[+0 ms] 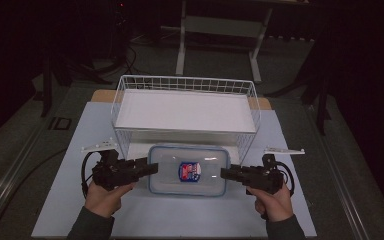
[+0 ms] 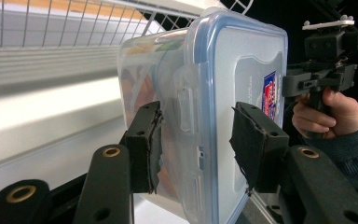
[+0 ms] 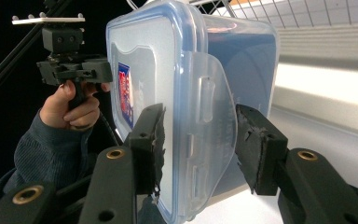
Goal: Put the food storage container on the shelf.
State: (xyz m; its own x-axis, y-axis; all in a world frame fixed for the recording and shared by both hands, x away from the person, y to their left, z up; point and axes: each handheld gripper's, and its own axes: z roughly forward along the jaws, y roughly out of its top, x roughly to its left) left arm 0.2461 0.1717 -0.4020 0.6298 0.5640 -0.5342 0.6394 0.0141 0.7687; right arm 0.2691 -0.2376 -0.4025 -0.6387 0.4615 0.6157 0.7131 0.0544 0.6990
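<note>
Clear plastic with a blue-rimmed lid — the food container [image 1: 188, 170] lies flat on the pale counter [image 1: 170, 215], just in front of the white wire basket [image 1: 185, 107], and you have a gripper at each short end. Your left gripper [image 1: 152, 167] and right gripper [image 1: 225, 173] face each other across it, a symmetric hold that looks meant to keep the box level for a lift into the basket. In the left gripper view the fingers [image 2: 145, 144] stand spread either side of the end latch, lid on one side, base on the other, with a gap showing. In the right gripper view the fingers [image 3: 260, 149] straddle the far latch likewise — not yet pinching.
</note>
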